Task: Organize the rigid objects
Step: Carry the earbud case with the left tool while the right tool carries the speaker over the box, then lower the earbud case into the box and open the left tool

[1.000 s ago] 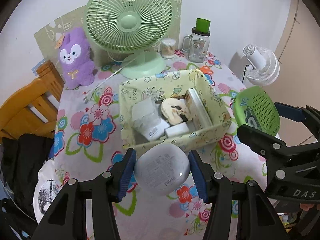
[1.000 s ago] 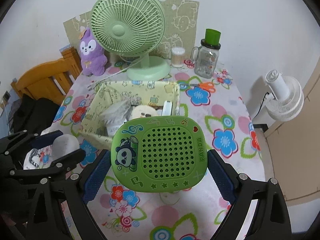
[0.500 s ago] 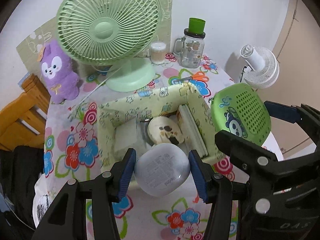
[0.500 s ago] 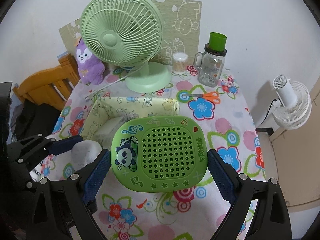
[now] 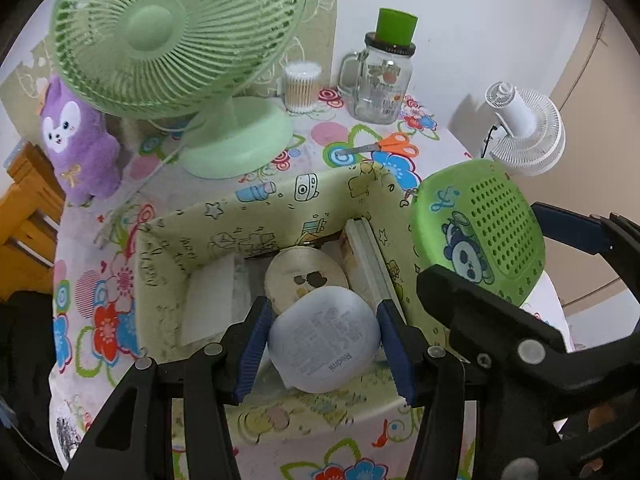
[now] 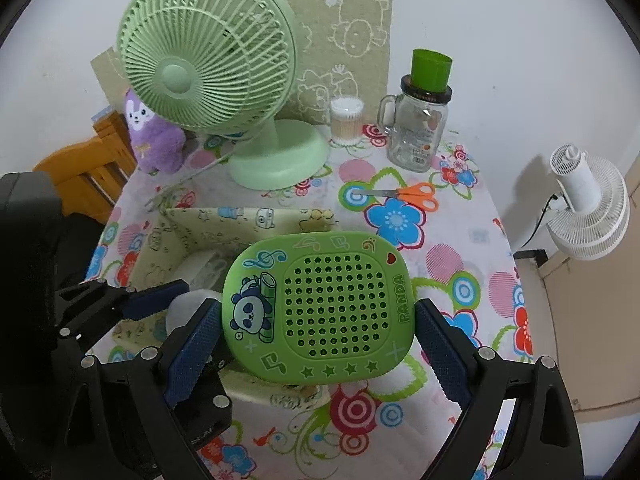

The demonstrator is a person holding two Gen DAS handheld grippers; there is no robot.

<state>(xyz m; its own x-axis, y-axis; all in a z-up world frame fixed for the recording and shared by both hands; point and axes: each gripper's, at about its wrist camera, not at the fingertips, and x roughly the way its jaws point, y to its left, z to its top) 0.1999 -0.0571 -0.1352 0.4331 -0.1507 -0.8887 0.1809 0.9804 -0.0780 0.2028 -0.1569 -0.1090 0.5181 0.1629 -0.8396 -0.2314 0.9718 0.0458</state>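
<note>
Partly hidden behind the left claw (image 5: 322, 350), which grips a white Redmi earbud case (image 5: 324, 346) over the near end of the fabric storage box (image 5: 256, 208), lie at least three items inside: one round compact (image 5: 306, 276), one white block (image 5: 210, 292), one flat tin (image 5: 364, 256). Just right, the right claw (image 6: 318, 336) clamps one green panda speaker (image 6: 320, 312) above the box's right wall. Farther along the surface (image 6: 456, 256): one green fan (image 5: 180, 32), one pair of scissors (image 6: 400, 194), one glass jar mug (image 6: 418, 132), its label unreadable
</note>
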